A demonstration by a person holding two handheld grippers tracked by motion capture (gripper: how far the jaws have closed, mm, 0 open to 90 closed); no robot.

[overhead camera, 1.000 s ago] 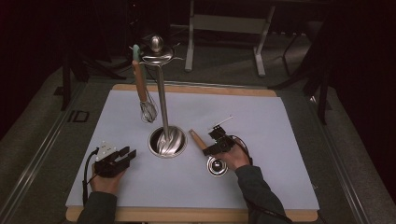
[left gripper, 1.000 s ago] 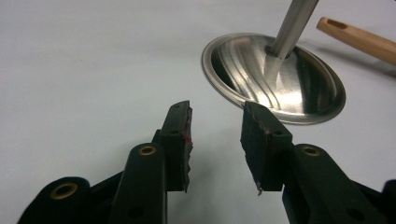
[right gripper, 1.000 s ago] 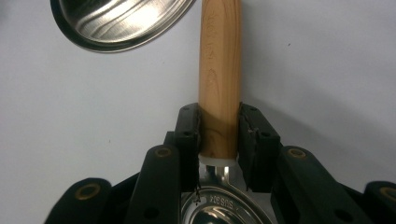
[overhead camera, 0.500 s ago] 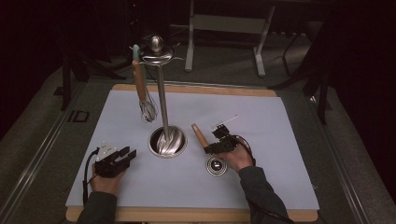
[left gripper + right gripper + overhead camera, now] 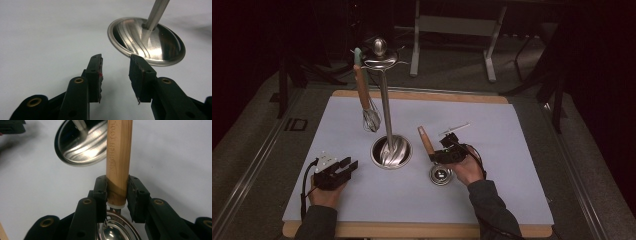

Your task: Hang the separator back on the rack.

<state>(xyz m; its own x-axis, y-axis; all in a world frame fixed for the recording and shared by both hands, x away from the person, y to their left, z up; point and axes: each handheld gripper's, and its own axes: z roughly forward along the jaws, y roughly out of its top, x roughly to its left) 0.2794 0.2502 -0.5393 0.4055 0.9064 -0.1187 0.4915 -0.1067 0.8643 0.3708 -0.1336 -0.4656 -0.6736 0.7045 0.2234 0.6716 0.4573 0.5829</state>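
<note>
A steel utensil stand (image 5: 391, 151) rises from its round base at the mat's middle, and a wooden-handled whisk (image 5: 364, 100) hangs from its top hooks. My right gripper (image 5: 439, 156), to the right of the base, is shut on the wooden handle (image 5: 426, 140) of a ladle-like utensil. The handle tilts up and away, and its steel bowl (image 5: 441, 175) sits low by the hand. The right gripper view shows the pads (image 5: 101, 188) pressing the handle (image 5: 118, 157) just above the bowl (image 5: 117, 230). My left gripper (image 5: 347, 167) rests open on the mat, its jaws (image 5: 116, 67) pointing at the base (image 5: 150, 45).
A pale blue mat (image 5: 512, 150) covers a wooden tabletop whose edge (image 5: 422, 230) runs along the front. Behind the table stand dark floor and metal frame legs (image 5: 414, 45). The stand's pole and the hanging whisk occupy the space above the mat's middle.
My right gripper has risen slightly with the utensil, and its wooden handle now tilts more steeply. The left gripper has not moved.
</note>
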